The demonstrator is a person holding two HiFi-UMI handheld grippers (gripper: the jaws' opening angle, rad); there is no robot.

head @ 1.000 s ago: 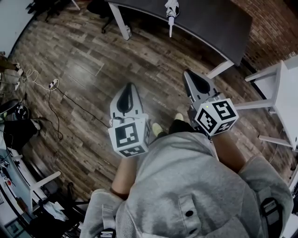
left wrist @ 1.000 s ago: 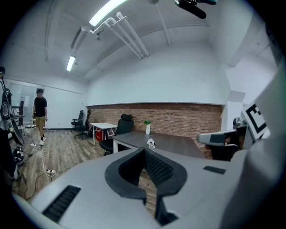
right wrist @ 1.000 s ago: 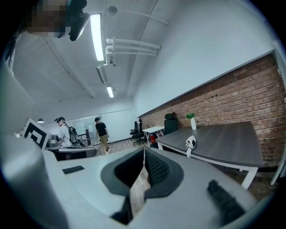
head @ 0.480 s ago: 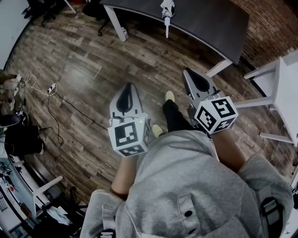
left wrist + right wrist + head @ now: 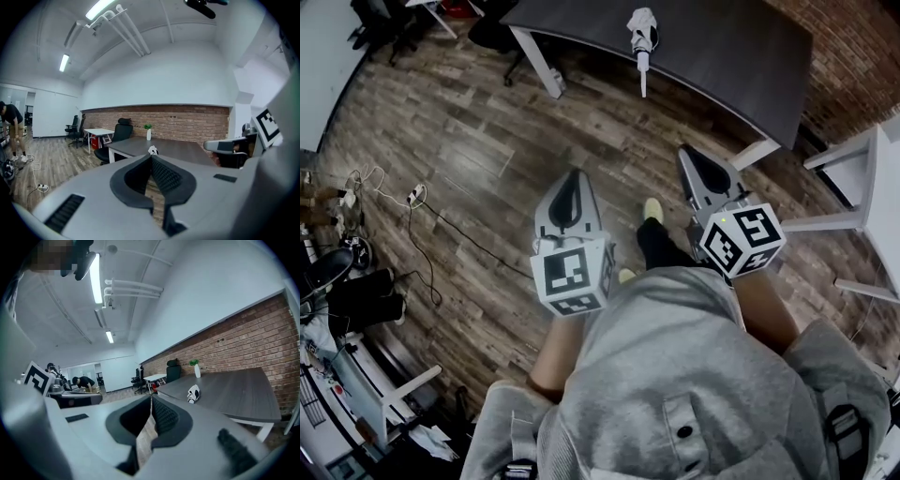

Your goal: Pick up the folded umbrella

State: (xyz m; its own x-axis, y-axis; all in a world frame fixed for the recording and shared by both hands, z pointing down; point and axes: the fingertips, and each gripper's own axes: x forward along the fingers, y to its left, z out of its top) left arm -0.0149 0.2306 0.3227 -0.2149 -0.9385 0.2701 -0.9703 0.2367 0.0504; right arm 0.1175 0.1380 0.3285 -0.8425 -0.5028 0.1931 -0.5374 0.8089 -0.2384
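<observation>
Lying on the dark desk [image 5: 722,56], the folded umbrella [image 5: 642,33] is seen well ahead of both grippers, its thin end pointing toward the desk's near edge. Its colour is pale with dark patches. It is too small in every view for any label to be read.

The left gripper [image 5: 574,178] is held over the wood floor [image 5: 469,150]. Its jaws are clenched tip to tip and nothing is between them. The right gripper [image 5: 690,157] is likewise clenched and empty, and is held beside the left one.

Square black-and-white markers [image 5: 570,270] are carried on the grippers' cubes. Only patterns are shown on them.

The desk's far side is cut off by the top edge of the head view. A white table [image 5: 877,187] is cut off at the right. The forearms are mostly hidden by the cubes and a grey sweatshirt [image 5: 675,375].

In the left gripper view a vase with a plant [image 5: 148,133] is noted on the desk before a brick wall [image 5: 187,124]. A bent-over person [image 5: 11,129] is partly cut off at the left edge.
</observation>
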